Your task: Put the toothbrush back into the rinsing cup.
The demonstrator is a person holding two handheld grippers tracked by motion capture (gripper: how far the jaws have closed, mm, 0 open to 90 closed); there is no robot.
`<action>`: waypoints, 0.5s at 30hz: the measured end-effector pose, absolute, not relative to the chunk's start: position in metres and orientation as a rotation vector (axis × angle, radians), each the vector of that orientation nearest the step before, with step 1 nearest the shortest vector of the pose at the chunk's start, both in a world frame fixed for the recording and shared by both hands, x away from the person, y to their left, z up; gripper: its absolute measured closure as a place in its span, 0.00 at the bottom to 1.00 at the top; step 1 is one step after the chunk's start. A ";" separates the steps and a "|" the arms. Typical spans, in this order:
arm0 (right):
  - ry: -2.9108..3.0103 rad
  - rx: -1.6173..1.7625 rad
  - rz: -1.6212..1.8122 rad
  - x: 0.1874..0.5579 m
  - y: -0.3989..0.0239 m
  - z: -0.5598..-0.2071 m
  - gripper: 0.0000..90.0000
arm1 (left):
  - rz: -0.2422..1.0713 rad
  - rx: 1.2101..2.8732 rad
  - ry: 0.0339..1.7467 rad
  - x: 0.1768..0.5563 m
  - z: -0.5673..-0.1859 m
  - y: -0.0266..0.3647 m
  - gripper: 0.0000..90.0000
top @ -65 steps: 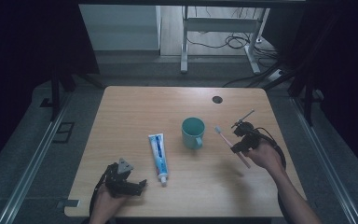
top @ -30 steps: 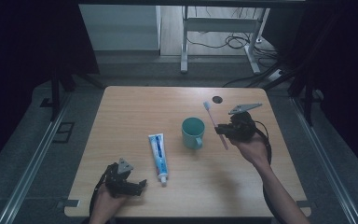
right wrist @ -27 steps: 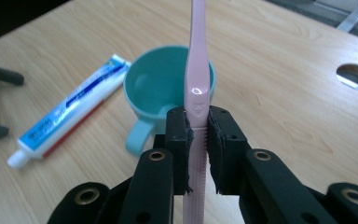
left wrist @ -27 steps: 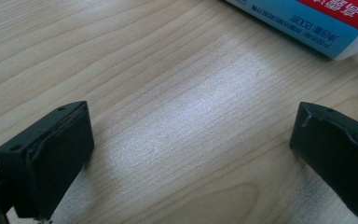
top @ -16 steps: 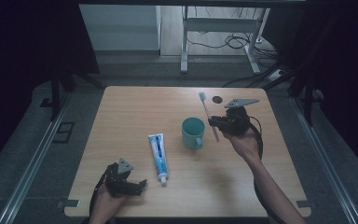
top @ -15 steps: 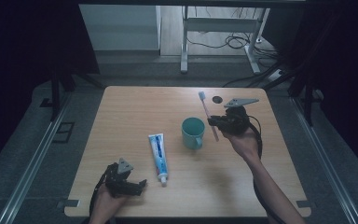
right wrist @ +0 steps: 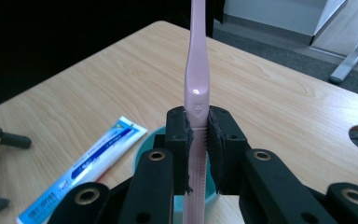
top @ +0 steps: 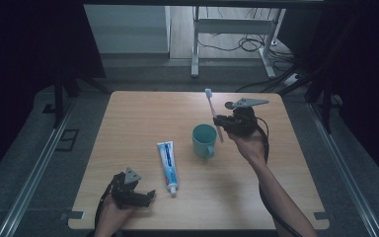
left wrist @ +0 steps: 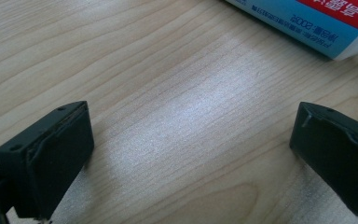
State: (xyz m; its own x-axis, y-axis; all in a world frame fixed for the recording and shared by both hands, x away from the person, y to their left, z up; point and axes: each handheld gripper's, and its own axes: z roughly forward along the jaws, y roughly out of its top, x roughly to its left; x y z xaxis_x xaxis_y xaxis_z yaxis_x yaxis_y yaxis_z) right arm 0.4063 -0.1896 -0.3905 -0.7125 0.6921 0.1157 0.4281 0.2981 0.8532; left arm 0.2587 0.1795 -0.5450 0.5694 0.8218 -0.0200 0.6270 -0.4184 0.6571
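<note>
Toothbrush held above the mug

Right gripper clamps pink toothbrush; left gripper gapes wide. Misaligned, the handle could tip the teal mug.

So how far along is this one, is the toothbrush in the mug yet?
Done: the right tool has the pink toothbrush clamped and lifted, upright beside the teal mug. In hand: bringing it over the mug. Left: likely lowering it in. The toothpaste tube lies untouched; the left tool rests open on the table.
</note>
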 end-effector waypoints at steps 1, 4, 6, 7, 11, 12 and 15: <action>2.290 1.020 1.379 0.407 -0.188 -0.390 0.87 | 0.407 2.181 1.153 0.259 -0.545 0.179 0.00; 2.282 1.015 1.387 0.409 -0.186 -0.390 0.87 | 0.407 2.181 1.153 0.259 -0.545 0.179 0.00; 2.277 1.009 1.387 0.411 -0.180 -0.390 0.87 | 0.407 2.181 1.153 0.259 -0.545 0.179 0.00; 2.277 1.004 1.386 0.411 -0.179 -0.390 0.87 | 0.406 2.179 1.156 0.259 -0.545 0.179 0.00; 2.275 0.992 1.382 0.414 -0.173 -0.390 0.87 | 0.406 2.178 1.157 0.258 -0.545 0.179 0.00; 2.275 0.989 1.378 0.415 -0.171 -0.390 0.87 | 0.406 2.178 1.157 0.258 -0.545 0.179 0.00; 2.275 0.985 1.379 0.417 -0.168 -0.390 0.87 | 0.407 2.181 1.152 0.259 -0.545 0.179 0.00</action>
State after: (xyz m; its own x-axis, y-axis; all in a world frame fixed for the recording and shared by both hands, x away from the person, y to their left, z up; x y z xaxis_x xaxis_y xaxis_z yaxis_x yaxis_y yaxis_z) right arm 0.4173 -0.1679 -0.3896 -0.7185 0.6898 0.0892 0.3982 0.3029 0.8658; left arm 0.2587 0.1795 -0.5450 0.5697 0.8216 -0.0198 0.6267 -0.4187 0.6571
